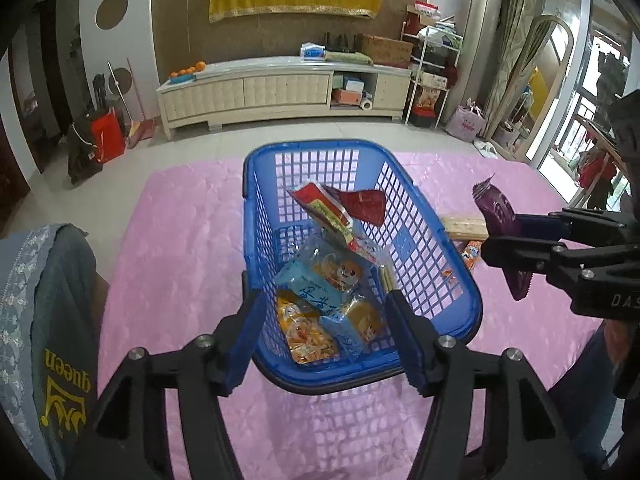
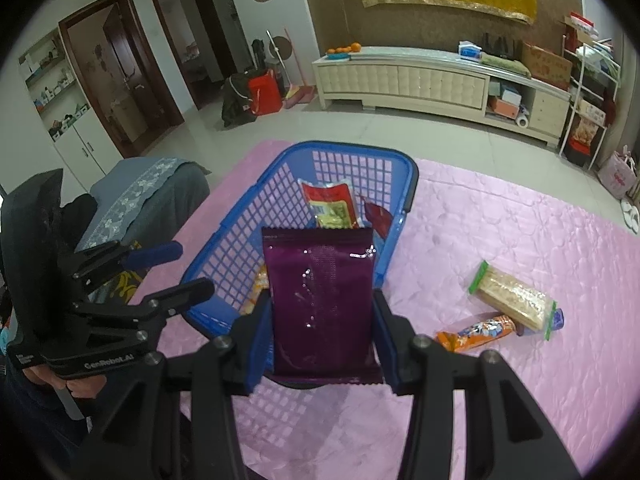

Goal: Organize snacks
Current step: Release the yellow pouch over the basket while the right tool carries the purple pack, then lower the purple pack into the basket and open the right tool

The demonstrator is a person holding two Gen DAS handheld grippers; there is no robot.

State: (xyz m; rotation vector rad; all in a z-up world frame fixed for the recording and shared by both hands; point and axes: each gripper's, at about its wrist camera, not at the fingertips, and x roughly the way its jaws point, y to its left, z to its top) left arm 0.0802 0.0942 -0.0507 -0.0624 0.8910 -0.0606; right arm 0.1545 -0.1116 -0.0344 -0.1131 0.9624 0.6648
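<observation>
Fingers over the basket
Left fingers spread empty above blue basket; right fingers pinch purple packet, ready to drop in.

I see a pink quilted cloth surface filling the lower frame. On it sit a blue plastic lattice basket, centre, and at right a clear-wrapped wafer pack touching an orange snack tube.

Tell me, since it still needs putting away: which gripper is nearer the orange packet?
Right. The right gripper is beside the orange packet; the left gripper is beyond the basket.
</observation>
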